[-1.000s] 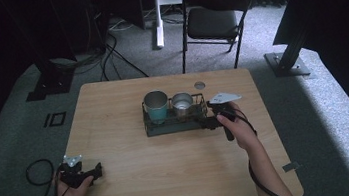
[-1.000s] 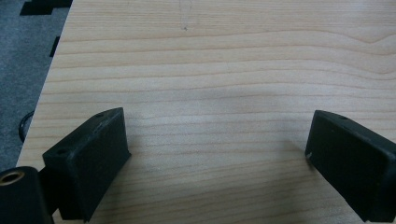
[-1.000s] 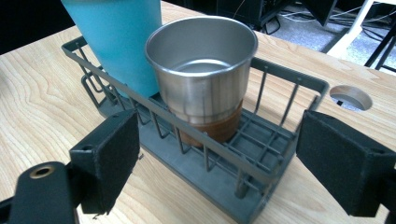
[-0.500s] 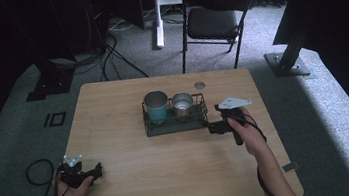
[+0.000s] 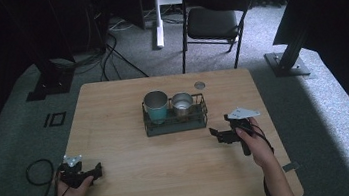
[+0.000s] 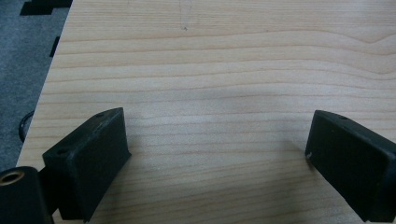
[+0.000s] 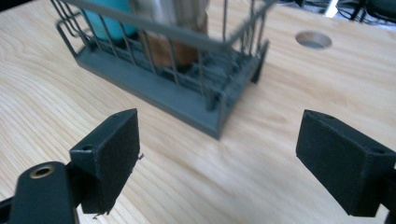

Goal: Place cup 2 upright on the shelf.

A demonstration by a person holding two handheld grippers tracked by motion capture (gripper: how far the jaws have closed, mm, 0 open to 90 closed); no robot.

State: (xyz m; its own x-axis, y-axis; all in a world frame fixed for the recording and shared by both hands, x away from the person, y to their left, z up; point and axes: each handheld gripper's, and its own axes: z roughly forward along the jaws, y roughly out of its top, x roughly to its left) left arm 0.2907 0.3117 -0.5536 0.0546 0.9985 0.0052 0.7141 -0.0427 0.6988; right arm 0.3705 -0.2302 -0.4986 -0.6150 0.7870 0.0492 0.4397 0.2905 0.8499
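Observation:
A dark wire basket (image 5: 176, 124) stands at the table's middle and holds a teal cup (image 5: 156, 107) on its left and a metal cup (image 5: 182, 104) on its right. My right gripper (image 5: 219, 136) is open, just right of and nearer than the basket, touching nothing. In the right gripper view the jaws (image 7: 219, 156) stand wide apart, facing the basket's corner (image 7: 217, 109), with the teal cup (image 7: 105, 22) and metal cup (image 7: 172, 29) behind the wires. My left gripper (image 5: 98, 171) sits open at the near left; its jaws (image 6: 215, 158) hold nothing above bare wood.
The wooden table (image 5: 113, 110) has a round cable hole (image 5: 199, 85) behind the basket, also visible in the right gripper view as the hole (image 7: 314, 39). A black folding chair (image 5: 213, 20) stands beyond the far edge. A cable (image 5: 35, 170) loops off the left side.
My right gripper has drawn back from the basket's right end toward the near edge. The left gripper and the cups have stayed where they were.

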